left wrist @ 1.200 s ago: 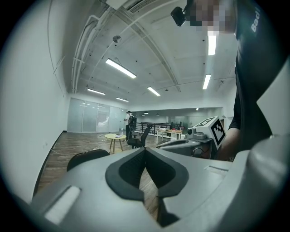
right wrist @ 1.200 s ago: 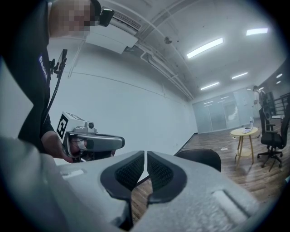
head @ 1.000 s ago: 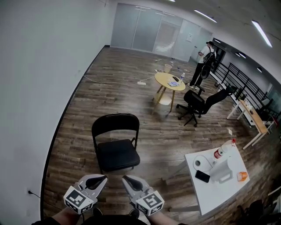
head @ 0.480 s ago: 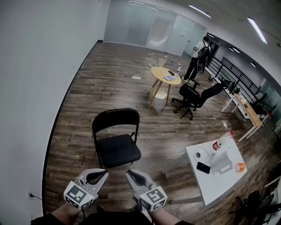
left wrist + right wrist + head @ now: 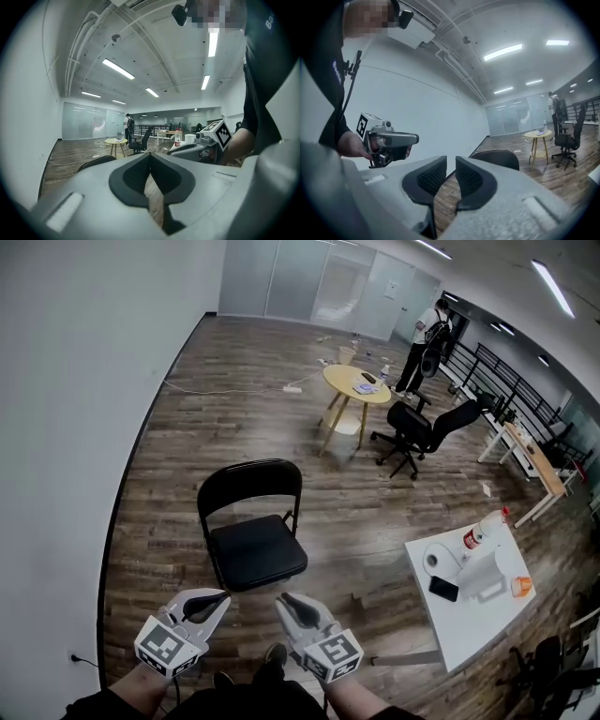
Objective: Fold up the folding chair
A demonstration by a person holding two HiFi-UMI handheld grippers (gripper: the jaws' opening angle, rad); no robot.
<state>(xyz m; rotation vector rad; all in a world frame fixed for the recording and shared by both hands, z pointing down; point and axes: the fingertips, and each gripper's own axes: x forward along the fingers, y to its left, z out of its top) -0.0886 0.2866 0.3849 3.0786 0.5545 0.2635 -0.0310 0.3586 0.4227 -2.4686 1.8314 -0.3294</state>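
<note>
A black folding chair (image 5: 251, 521) stands unfolded on the wood floor, its seat facing me. Both grippers hover low in front of it, short of the seat's front edge and touching nothing. My left gripper (image 5: 220, 597) is shut and empty; in the left gripper view its tips (image 5: 150, 154) meet, with the chair's backrest (image 5: 96, 162) beyond. My right gripper (image 5: 284, 600) has its jaws opening; in the right gripper view a narrow gap shows at its tips (image 5: 451, 159), nothing is in it, and the chair (image 5: 499, 158) stands behind.
A white table (image 5: 469, 615) at the right carries a bottle, a paper roll and a phone. Farther back are a round wooden table (image 5: 356, 385), a black office chair (image 5: 422, 432) and a standing person (image 5: 427, 338). A white wall (image 5: 66, 427) runs along the left.
Both grippers have drifted a little forward toward the chair. The right gripper's jaws have parted slightly. The head view has shifted, so the chair sits higher in the picture.
</note>
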